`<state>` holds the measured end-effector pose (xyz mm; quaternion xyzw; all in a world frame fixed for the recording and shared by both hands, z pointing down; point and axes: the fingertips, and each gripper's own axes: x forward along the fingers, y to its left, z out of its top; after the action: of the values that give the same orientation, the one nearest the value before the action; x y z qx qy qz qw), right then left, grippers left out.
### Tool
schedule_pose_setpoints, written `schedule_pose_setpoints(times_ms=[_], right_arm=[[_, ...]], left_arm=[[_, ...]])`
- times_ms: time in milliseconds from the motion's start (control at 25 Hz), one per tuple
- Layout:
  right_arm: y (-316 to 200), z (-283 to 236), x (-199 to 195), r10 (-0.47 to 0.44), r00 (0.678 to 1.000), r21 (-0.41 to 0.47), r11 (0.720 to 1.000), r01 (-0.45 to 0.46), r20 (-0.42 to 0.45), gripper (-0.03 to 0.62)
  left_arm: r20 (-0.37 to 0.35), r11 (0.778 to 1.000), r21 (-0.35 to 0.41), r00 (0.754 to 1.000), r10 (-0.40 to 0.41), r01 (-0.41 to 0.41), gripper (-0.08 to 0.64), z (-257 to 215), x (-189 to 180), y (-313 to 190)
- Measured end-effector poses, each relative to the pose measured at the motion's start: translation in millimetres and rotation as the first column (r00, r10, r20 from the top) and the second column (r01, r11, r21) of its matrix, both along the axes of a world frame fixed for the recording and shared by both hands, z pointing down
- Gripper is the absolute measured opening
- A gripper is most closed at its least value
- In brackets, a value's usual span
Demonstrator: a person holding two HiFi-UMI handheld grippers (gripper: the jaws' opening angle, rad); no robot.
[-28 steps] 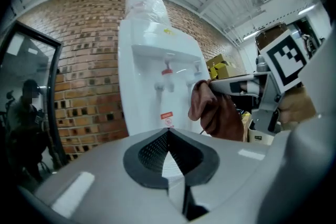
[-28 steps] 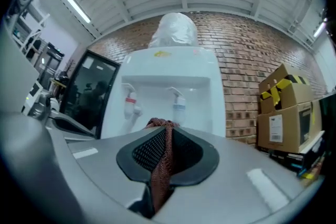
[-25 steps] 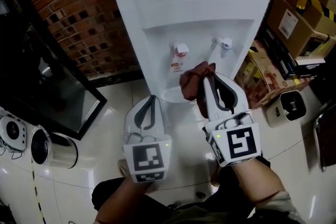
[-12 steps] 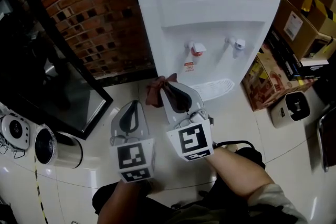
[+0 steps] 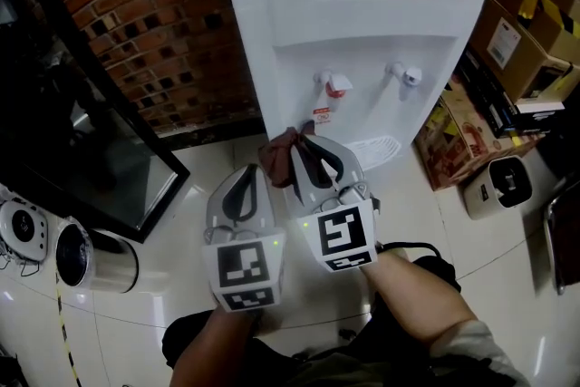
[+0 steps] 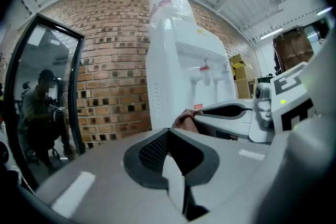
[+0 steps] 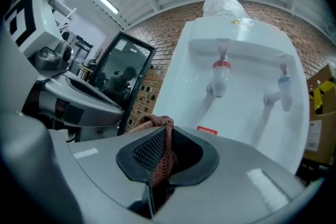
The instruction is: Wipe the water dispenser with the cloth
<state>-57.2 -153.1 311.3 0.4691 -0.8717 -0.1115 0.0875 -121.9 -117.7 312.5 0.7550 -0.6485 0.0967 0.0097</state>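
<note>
The white water dispenser (image 5: 353,41) stands against the brick wall, with a red tap (image 5: 333,84) and a blue tap (image 5: 405,74). My right gripper (image 5: 299,139) is shut on a reddish-brown cloth (image 5: 277,154), which bunches at its tips close to the dispenser's lower left front. In the right gripper view the cloth (image 7: 160,144) is pinched between the jaws, facing the dispenser (image 7: 247,92). My left gripper (image 5: 251,172) is beside it on the left, shut and empty. The left gripper view shows the closed jaws (image 6: 169,136), the cloth (image 6: 184,120) and the dispenser (image 6: 181,65) beyond.
A black glass-fronted cabinet (image 5: 72,131) stands left. Cardboard boxes (image 5: 507,32) crowd the dispenser's right side, with a small white appliance (image 5: 498,186) on the floor. A round steel container (image 5: 91,258) lies at lower left. The drip tray (image 5: 376,149) sits below the taps.
My right gripper moved left and down with the cloth, from in front of the taps to the dispenser's lower left front. The left gripper shifted slightly, staying close beside it.
</note>
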Motion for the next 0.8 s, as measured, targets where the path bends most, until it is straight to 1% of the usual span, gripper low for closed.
schedule_pose_setpoints(times_ms=[120,240,360,560,800], right_arm=[[-12.8,5.4,15.5,0.041,0.999,-0.033,0.999,-0.041,0.013,0.052],[-25.0,10.2,31.4,0.080,0.997,-0.058,0.995,-0.080,0.005,0.052],[-35.2,15.6,46.4,0.110,0.994,-0.068,0.991,-0.111,-0.023,0.052],[-40.6,22.4,65.1,0.131,0.988,-0.065,0.988,-0.137,-0.083,0.052],[-47.2,24.0,98.8,0.197,0.973,-0.066,0.976,-0.206,-0.121,0.052]], left_arm=[[0.005,1.000,-0.007,1.000,0.028,-0.028,0.000,4.2,16.6,-3.1],[0.009,0.998,-0.013,0.998,0.056,-0.056,0.000,7.3,32.4,-5.1],[0.011,0.997,-0.015,0.997,0.080,-0.080,0.000,8.6,46.6,-7.7],[0.002,0.993,-0.015,0.994,0.113,-0.113,0.000,9.6,70.1,-14.8],[-0.005,0.987,-0.022,0.988,0.157,-0.157,0.000,15.4,101.1,-21.3]])
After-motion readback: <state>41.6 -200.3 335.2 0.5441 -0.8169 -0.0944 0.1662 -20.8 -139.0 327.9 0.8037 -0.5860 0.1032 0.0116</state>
